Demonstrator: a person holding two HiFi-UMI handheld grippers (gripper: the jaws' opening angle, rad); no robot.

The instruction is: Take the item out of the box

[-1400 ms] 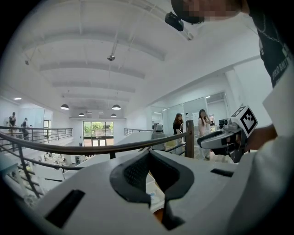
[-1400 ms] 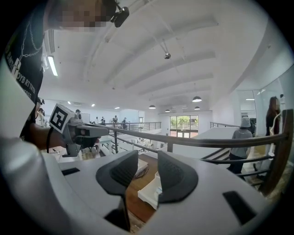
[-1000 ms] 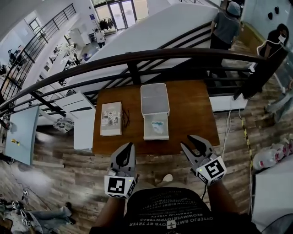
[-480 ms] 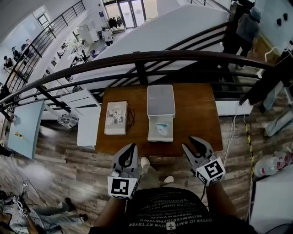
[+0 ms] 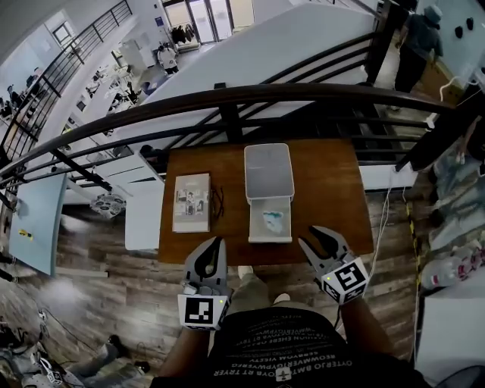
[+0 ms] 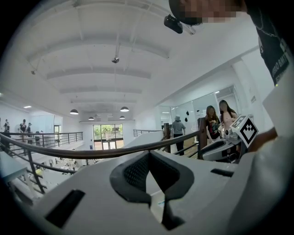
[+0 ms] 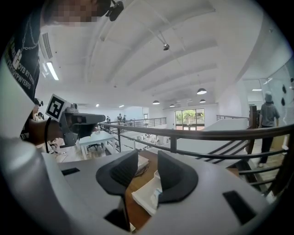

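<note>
White box [image 5: 268, 173] holds an item [image 5: 273, 220] too small to identify; left tool [image 5: 219, 242] pressed together, right tool [image 5: 311, 236] spread, empty.

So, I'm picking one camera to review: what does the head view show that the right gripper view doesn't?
Head view only: the person's shoes and the marker cube on the right claw. Right gripper view only: the ceiling lamps and the head camera. Both: the open white box, the brown table, the railing, and the right claw's jaws standing apart.
</note>
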